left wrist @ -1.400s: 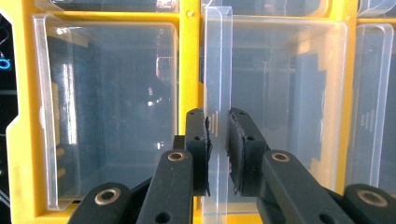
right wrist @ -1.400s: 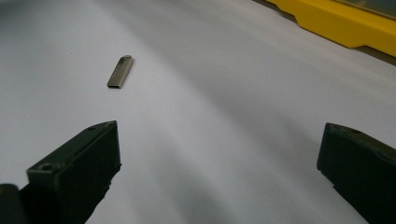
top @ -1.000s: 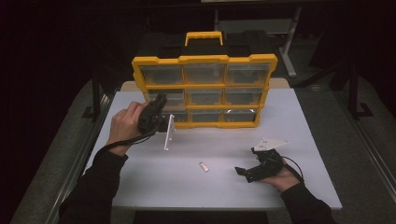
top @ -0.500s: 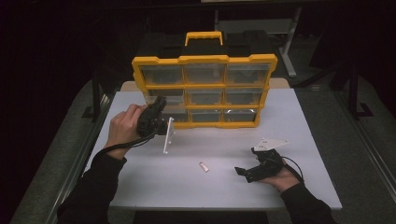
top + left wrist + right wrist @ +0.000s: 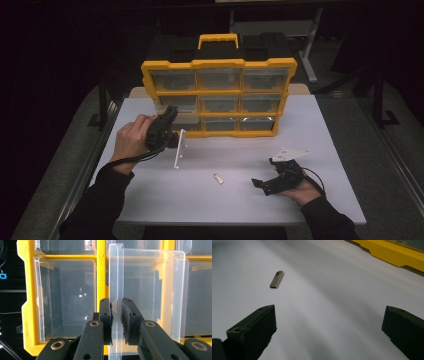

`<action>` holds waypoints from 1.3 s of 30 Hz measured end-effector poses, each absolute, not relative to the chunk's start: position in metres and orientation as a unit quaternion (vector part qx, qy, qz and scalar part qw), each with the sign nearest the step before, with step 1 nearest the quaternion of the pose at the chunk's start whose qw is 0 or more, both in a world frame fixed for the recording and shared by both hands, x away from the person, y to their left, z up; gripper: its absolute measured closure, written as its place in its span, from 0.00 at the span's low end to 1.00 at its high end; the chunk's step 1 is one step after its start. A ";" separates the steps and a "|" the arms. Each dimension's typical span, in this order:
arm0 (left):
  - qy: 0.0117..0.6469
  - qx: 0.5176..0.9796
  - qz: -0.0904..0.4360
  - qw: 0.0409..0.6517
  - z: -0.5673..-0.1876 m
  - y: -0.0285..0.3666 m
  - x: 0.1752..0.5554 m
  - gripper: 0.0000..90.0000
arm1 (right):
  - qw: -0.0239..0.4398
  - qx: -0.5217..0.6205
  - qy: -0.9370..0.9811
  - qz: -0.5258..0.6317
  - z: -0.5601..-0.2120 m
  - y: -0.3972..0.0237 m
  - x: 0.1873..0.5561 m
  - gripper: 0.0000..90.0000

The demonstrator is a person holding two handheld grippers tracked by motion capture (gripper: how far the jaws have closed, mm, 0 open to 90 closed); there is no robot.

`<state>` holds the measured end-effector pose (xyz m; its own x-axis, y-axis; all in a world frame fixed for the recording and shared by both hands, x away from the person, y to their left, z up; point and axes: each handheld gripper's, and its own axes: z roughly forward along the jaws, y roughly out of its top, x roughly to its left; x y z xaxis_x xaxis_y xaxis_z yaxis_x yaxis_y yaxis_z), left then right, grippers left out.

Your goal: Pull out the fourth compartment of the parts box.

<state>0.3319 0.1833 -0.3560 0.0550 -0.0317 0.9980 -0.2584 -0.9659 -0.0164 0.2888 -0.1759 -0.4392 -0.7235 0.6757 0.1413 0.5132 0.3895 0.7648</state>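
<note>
A yellow organizer (image 5: pixel 218 64) with clear drawers stands at the back of the white table (image 5: pixel 240 210). My left gripper (image 5: pixel 175 140) is in front of its lower left corner, shut on the front wall of a clear plastic drawer (image 5: pixel 179 150) that is out of the cabinet. In the left gripper view the jaws pinch that drawer (image 5: pixel 147 295) edge-on, with the organizer (image 5: pixel 101 285) just behind. A small flat metal stick (image 5: pixel 218 178) lies on the table. My right gripper (image 5: pixel 262 172) rests at the front right, open and holding nothing; the stick (image 5: pixel 276 279) lies ahead of its wide-apart jaws.
The organizer's black top and yellow handle (image 5: pixel 218 39) rise behind its drawers. Its yellow base (image 5: pixel 392 252) runs along the far right in the right gripper view. Bare white table lies between the two hands, and dark floor surrounds the table.
My left gripper has drawn the clear drawer slightly nearer to the person and lower. The right hand and the metal stick have not moved.
</note>
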 end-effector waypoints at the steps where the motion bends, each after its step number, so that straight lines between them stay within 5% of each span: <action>1: -0.100 0.722 0.679 0.084 -0.356 0.183 0.331 0.88 | 0.097 0.359 0.828 0.420 -0.439 -0.176 0.289 0.00; 39: -0.108 0.725 0.674 0.092 -0.353 0.184 0.299 0.88 | 0.098 0.358 0.828 0.421 -0.439 -0.176 0.289 0.00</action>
